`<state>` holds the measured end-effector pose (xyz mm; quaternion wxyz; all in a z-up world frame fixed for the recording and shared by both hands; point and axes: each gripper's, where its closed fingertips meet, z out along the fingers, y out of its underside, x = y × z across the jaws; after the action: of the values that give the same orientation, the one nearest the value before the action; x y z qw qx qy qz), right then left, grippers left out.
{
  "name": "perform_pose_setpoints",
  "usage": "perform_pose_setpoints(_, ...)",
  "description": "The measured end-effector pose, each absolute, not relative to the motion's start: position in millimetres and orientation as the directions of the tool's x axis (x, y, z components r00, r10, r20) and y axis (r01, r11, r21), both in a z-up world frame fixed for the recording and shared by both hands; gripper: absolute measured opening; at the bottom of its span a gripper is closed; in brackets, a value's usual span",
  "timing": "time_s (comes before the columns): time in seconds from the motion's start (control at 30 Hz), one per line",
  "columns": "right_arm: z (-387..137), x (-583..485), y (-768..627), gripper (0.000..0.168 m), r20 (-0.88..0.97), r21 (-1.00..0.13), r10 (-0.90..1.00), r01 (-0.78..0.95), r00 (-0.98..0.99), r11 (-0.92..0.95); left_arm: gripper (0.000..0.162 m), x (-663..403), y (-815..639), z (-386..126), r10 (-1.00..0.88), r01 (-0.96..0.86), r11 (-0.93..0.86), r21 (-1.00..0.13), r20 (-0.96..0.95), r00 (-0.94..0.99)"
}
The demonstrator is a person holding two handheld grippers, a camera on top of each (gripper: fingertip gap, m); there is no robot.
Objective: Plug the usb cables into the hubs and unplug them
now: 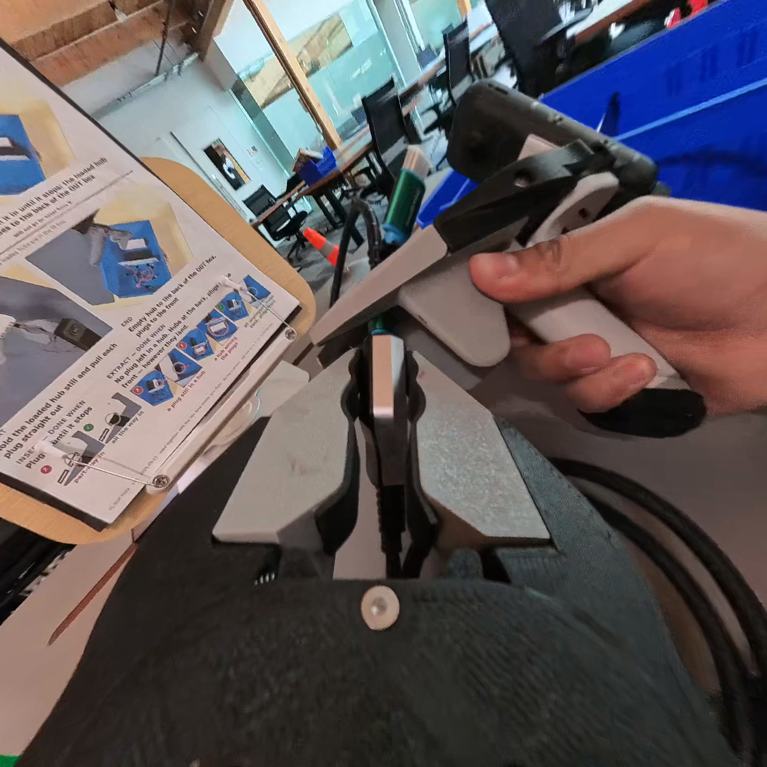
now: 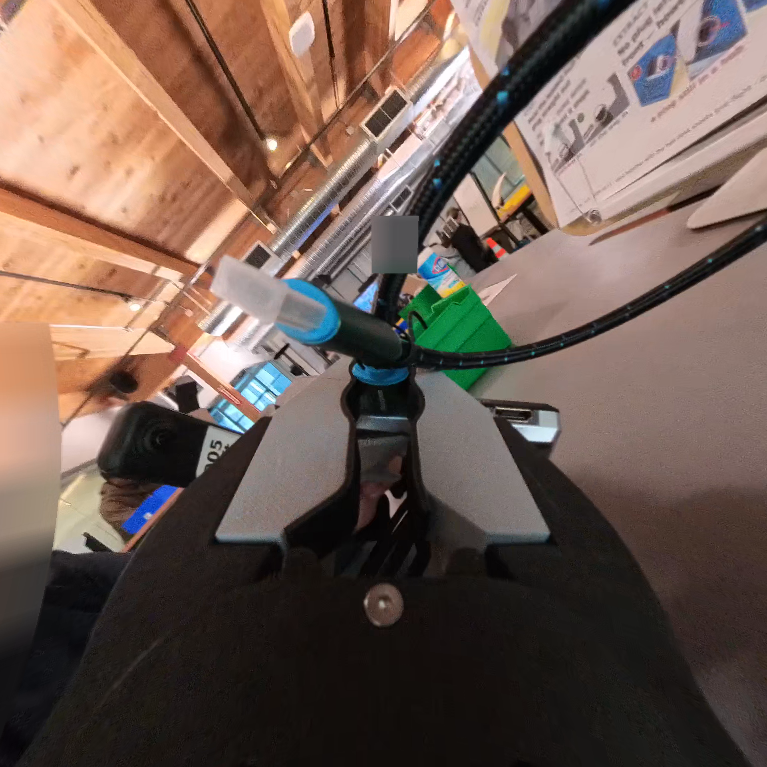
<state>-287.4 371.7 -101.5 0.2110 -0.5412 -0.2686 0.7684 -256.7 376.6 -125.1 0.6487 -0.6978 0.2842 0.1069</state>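
My left tongs (image 1: 388, 415) have grey wedge-shaped fingers (image 1: 290, 469) on a rough black printed body with one silver screw (image 1: 379, 608). My right tongs (image 2: 384, 419) match, grey on black. In the left view they show a pale grey handle (image 1: 581, 319) and black camera (image 1: 519, 124).

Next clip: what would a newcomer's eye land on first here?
Dead centre in the left wrist view, the left gripper is shut on a slim silver hub. The right gripper meets it from the right and pinches a blue-ringed plug. A second capped plug juts above.
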Motion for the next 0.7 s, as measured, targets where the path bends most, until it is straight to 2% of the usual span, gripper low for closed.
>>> perform_pose_setpoints(0.17, -106, -294, 374, 0.018, -0.575, -0.813, 0.805, -0.013, -0.146, -0.582, 0.018, -261, 377, -126, -0.276, -0.491, 0.004, -0.871, -0.473, 0.837)
perform_pose_setpoints(0.3, -106, -292, 371, 0.02, -0.598, -0.795, 0.781, 0.006, -0.178, -0.607, 0.017, -265, 377, -125, -0.253, -0.491, 0.019, -0.871, -0.479, 0.84)
perform_pose_setpoints(0.5, -97, -288, 370, 0.019, -0.534, -0.834, 0.833, -0.069, -0.145, -0.547, 0.017, -278, 376, -109, -0.195, -0.424, 0.059, -0.904, -0.427, 0.883)
perform_pose_setpoints(0.7, -94, -291, 367, 0.019, -0.554, -0.813, 0.813, -0.093, -0.18, -0.574, 0.017, -267, 375, -110, -0.208, -0.434, 0.084, -0.897, -0.442, 0.873)
